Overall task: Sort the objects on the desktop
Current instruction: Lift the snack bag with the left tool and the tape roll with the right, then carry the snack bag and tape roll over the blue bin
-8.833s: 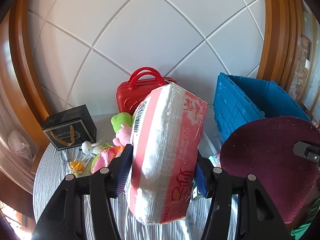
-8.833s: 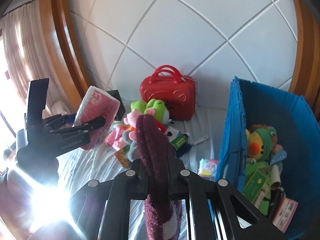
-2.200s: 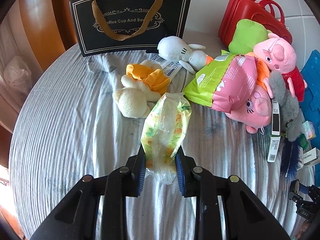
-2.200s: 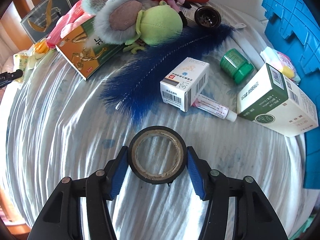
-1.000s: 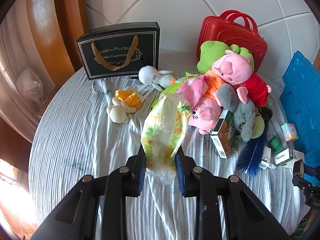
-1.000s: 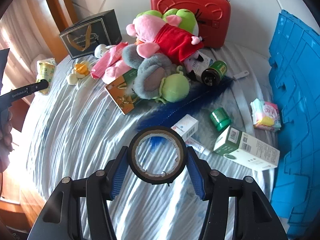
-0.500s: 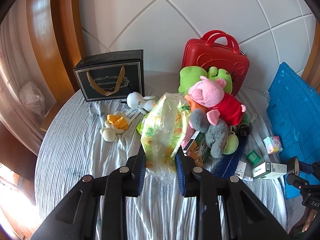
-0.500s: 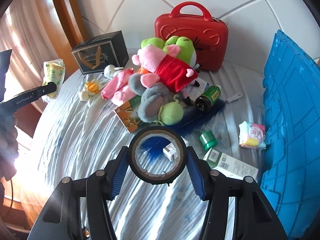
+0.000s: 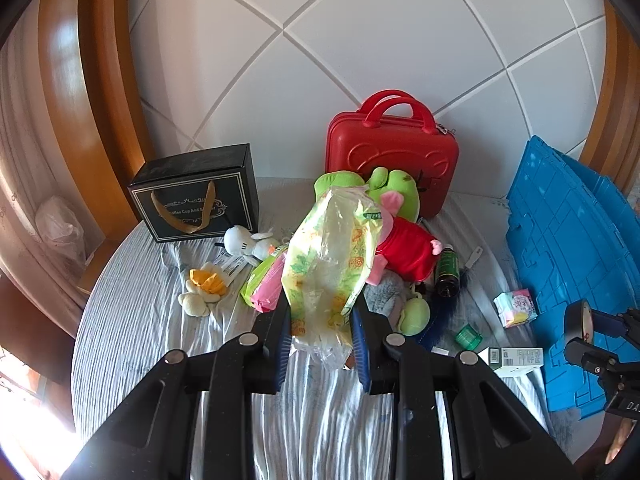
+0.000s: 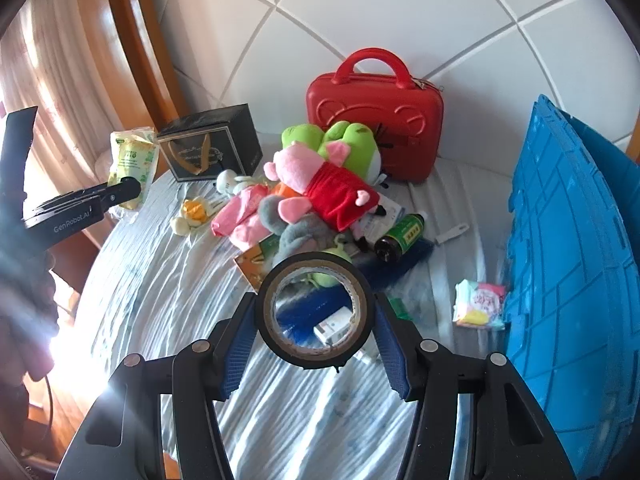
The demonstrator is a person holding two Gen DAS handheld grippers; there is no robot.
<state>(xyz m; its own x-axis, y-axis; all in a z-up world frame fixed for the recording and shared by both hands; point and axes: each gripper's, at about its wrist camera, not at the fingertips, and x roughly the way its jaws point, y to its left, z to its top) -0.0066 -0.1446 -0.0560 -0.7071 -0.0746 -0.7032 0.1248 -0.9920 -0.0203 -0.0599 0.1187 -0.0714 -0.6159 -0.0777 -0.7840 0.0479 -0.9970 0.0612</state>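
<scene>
My left gripper [image 9: 322,330] is shut on a yellow-green plastic snack bag [image 9: 332,264], held up above the striped tablecloth. From the right wrist view the same bag [image 10: 132,160] shows at the far left in the left gripper [image 10: 124,188]. A black tape roll [image 10: 316,310] stands on edge between the blue pads [image 10: 390,344] of my right gripper [image 10: 316,340], which is shut on it. The tape roll [image 9: 578,320] also shows at the right edge of the left wrist view. Both grippers hang high over the table.
A blue crate [image 10: 576,264] stands at the right. A red case [image 9: 390,160] and a black gift bag [image 9: 196,208] sit by the tiled wall. Plush toys [image 10: 320,184], a dark bottle [image 10: 402,236], boxes [image 9: 514,358] and a tissue pack [image 10: 480,304] lie on the cloth.
Both grippers have risen with their loads, so the table looks smaller and more of the wall and crate shows. The grips are unchanged.
</scene>
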